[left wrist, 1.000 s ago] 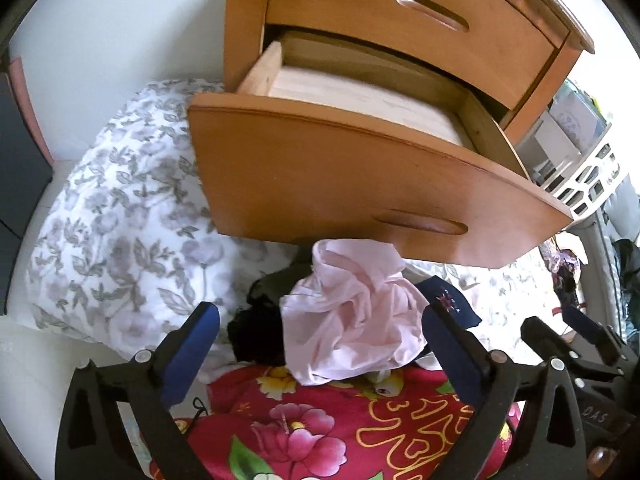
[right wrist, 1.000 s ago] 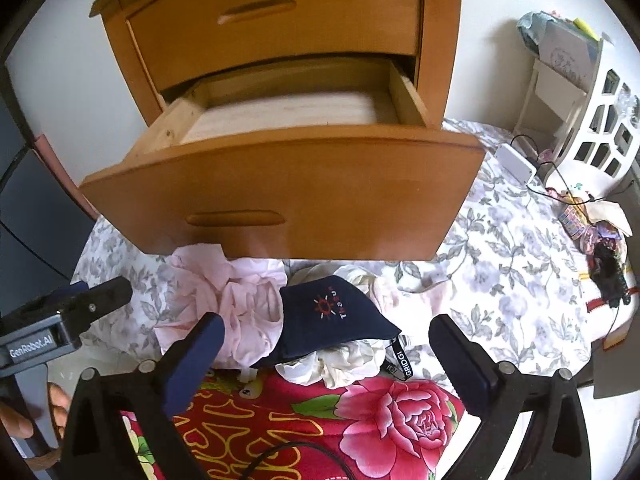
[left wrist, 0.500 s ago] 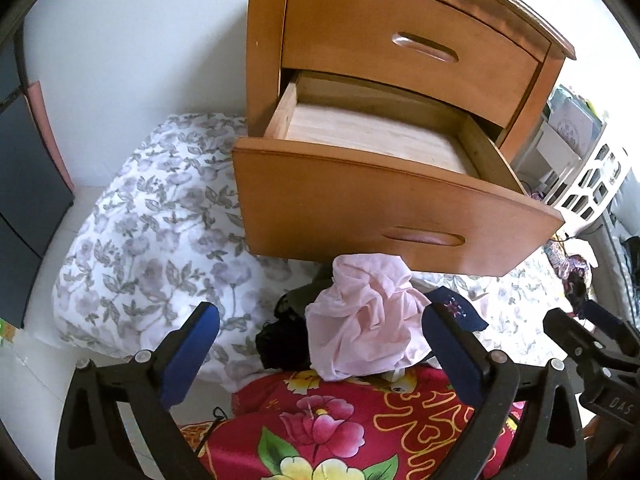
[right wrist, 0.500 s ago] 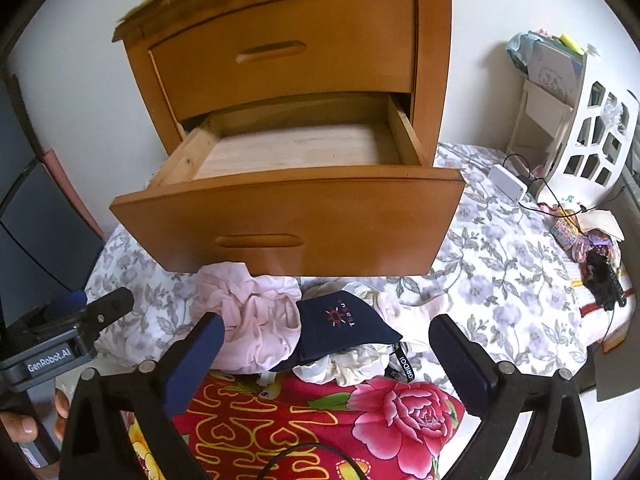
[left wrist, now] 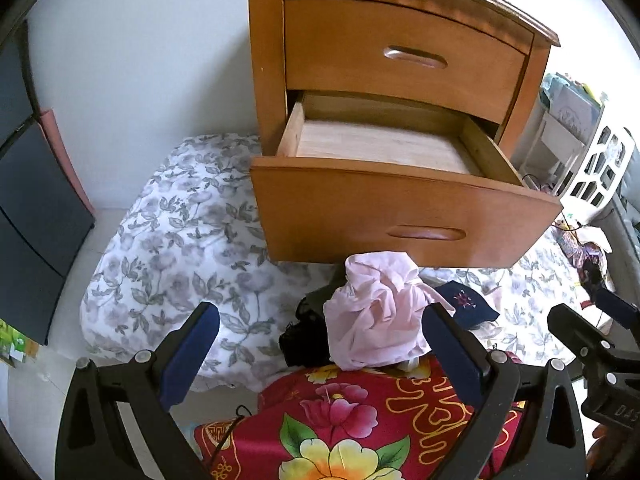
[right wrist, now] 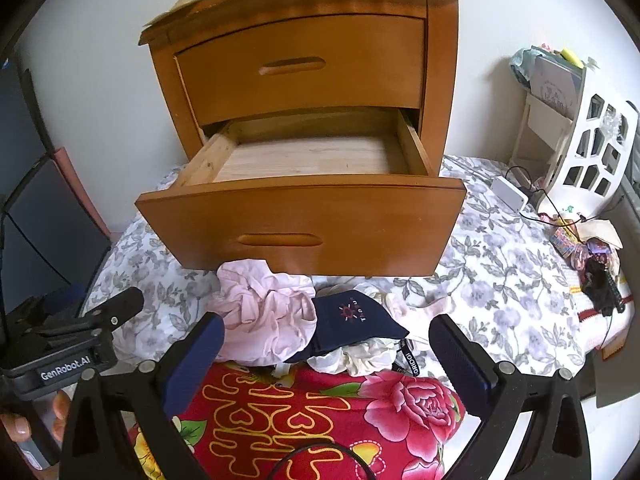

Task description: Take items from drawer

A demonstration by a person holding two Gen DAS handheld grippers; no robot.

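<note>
Drawer (right wrist: 304, 184), the lower one of the wooden nightstand (right wrist: 440, 80), hangs pulled well out, its bare wooden floor showing. Just below its front, clothes are piled on the floral bedspread (right wrist: 500, 280): a crumpled pink garment (right wrist: 264, 312), navy shorts (right wrist: 352, 320), a pale bundle (right wrist: 360, 360), with a red flowered cloth (right wrist: 320, 412) nearer. Left gripper (left wrist: 320, 344) and right gripper (right wrist: 328, 348) both hover spread wide, holding nothing.

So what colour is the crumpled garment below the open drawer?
Pale pink garment; clearest in the left wrist view.
</note>
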